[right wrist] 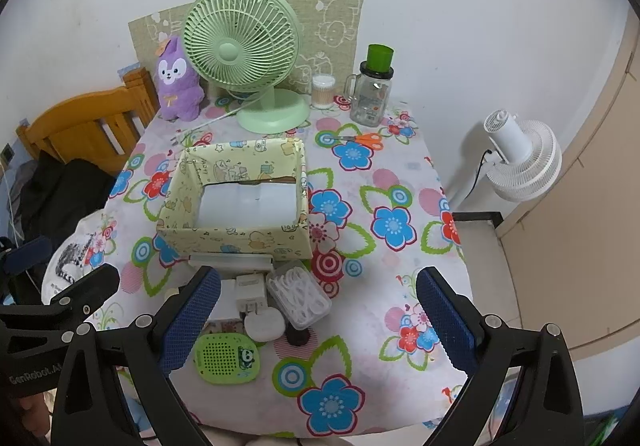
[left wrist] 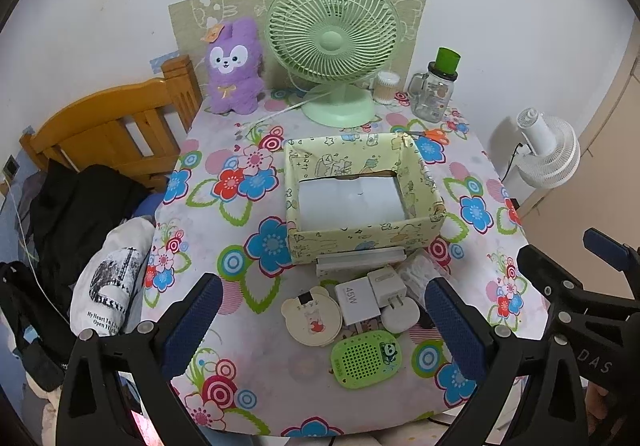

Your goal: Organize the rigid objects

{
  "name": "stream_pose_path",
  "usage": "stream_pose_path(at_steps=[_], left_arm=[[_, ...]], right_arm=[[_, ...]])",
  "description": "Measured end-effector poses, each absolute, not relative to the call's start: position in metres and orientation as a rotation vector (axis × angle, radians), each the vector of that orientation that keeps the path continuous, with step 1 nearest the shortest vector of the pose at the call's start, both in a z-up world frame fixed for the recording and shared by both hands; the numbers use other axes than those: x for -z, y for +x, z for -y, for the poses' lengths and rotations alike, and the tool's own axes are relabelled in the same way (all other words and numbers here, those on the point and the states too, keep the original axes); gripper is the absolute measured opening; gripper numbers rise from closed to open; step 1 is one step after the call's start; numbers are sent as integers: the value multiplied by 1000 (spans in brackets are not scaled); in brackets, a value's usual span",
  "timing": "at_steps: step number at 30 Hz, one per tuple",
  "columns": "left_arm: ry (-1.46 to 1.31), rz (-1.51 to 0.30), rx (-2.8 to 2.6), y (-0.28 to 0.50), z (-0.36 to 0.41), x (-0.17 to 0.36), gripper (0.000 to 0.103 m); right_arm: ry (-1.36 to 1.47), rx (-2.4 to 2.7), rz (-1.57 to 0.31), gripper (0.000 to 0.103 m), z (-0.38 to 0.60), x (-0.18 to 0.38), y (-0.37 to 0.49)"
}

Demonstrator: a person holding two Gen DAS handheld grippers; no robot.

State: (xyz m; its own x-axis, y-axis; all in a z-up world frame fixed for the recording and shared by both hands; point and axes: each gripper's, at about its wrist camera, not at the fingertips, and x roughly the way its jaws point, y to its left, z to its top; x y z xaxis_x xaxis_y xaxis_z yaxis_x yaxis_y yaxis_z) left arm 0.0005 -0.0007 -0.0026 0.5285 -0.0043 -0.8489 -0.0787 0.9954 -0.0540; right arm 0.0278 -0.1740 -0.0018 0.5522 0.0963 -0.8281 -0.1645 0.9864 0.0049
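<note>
We hold both our left gripper (left wrist: 324,320) and right gripper (right wrist: 318,316) wide open and empty, and the flat green plastic speaker (left wrist: 362,359) lies just ahead between the left jaws, nearer that hand.

Yellow box (left wrist: 362,190) sits at centre; green speaker (left wrist: 363,359), white charger (left wrist: 357,302) cluster at six o'clock; left gripper (left wrist: 324,322) spread wide.

The yellow box (left wrist: 362,194) stands open-topped mid-tabletop (left wrist: 224,378); chargers (left wrist: 370,296) and small items crowd its near side, the green fan (left wrist: 334,46) behind.
</note>
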Motion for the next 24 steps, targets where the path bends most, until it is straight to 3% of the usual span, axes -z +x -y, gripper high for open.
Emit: stream_pose_path(at_steps=[24], left_arm=[[-81, -1005, -40, 2, 3, 1, 99]], right_arm=[[-77, -153, -978, 99, 175, 3, 29]])
